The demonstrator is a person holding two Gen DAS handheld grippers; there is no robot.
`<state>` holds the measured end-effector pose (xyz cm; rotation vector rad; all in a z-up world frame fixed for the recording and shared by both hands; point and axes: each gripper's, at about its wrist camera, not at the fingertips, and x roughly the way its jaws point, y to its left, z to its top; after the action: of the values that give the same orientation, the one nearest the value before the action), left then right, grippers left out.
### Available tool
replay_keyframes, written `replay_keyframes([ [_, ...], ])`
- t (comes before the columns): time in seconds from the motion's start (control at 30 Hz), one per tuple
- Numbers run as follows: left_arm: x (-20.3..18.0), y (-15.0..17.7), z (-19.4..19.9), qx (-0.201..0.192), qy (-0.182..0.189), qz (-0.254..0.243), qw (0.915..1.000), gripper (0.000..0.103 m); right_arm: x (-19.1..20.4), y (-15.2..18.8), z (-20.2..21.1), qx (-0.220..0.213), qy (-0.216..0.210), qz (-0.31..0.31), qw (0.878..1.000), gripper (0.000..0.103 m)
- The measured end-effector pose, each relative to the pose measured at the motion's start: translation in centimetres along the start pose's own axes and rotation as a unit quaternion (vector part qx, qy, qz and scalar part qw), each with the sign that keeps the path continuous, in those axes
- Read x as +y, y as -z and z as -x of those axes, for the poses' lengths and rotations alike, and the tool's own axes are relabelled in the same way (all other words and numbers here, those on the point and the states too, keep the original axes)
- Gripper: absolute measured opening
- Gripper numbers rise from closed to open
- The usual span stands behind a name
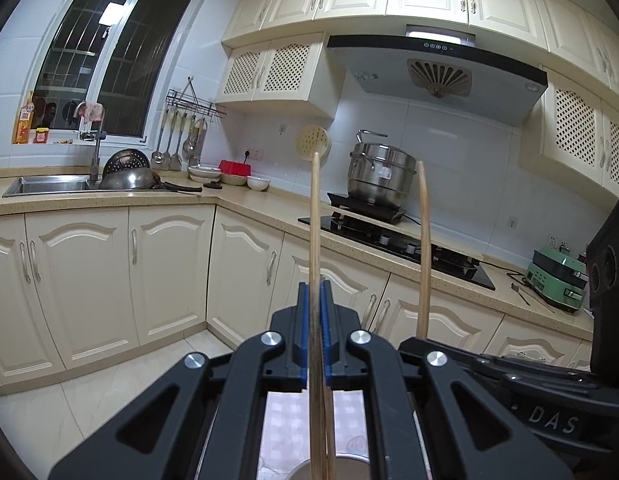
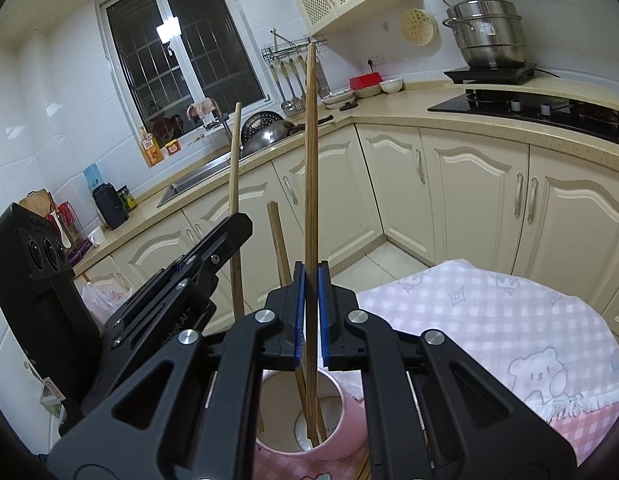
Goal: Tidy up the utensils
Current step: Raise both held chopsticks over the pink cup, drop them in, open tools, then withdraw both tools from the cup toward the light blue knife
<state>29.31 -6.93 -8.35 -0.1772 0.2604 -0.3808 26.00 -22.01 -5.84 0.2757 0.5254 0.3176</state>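
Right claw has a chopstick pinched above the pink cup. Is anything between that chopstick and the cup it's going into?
Nothing visible blocks it. The right claw holds its chopstick upright, its lower end already inside the pink cup, beside another chopstick leaning there. The left claw, holding its own chopstick, stands off to the left.

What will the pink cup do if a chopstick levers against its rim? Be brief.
The pink cup may tip: it is tall, narrow and stands on soft cloth. Long chopsticks lean out well above its rim, giving leverage. It looks glazed, so probably slippery and breakable.
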Motion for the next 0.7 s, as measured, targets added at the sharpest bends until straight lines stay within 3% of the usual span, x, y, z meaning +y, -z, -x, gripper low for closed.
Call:
replay_keyframes([
  [0.1, -0.1, 0.0, 0.4, 0.007, 0.004, -0.006, 1.0, 0.008, -0.2, 0.0, -0.1, 0.014, 0.001, 0.0, 1.0, 0.007],
  [0.13, -0.2, 0.0, 0.6, 0.008, 0.003, -0.008, 0.9999, 0.02, -0.3, 0.0, -0.1, 0.015, 0.004, -0.001, 1.0, 0.01],
  [0.17, -0.2, 0.0, 0.9, 0.008, 0.002, -0.01, 0.9999, 0.041, -0.5, 0.0, 0.1, 0.015, 0.006, -0.004, 1.0, 0.016],
  [0.23, 0.3, -0.2, 2.0, 0.002, -0.011, -0.001, 0.9999, 0.053, -1.2, 0.0, 0.8, 0.008, 0.014, -0.019, 1.0, 0.055],
  [0.27, 0.6, -0.3, 2.3, 0.004, -0.011, 0.003, 0.9999, 0.068, -1.7, 0.1, 1.2, 0.001, 0.016, -0.028, 0.999, 0.065],
  [0.3, 1.1, -0.4, 2.9, 0.01, -0.01, 0.011, 0.9998, 0.075, -2.1, 0.1, 1.8, -0.006, 0.013, -0.037, 0.999, 0.08],
  [0.33, 1.4, -0.6, 3.4, 0.012, -0.012, 0.016, 0.9997, 0.087, -2.5, 0.1, 2.3, -0.011, 0.013, -0.046, 0.999, 0.087],
  [0.43, 1.5, -0.8, 5.4, 0.015, -0.024, 0.007, 0.9996, 0.094, -3.3, 0.3, 3.9, -0.016, 0.027, -0.059, 0.998, 0.097],
  [0.7, 1.1, -0.2, 9.2, 0.066, -0.043, -0.012, 0.9968, 0.095, -4.2, 1.4, 6.7, -0.008, 0.041, -0.074, 0.996, 0.097],
])
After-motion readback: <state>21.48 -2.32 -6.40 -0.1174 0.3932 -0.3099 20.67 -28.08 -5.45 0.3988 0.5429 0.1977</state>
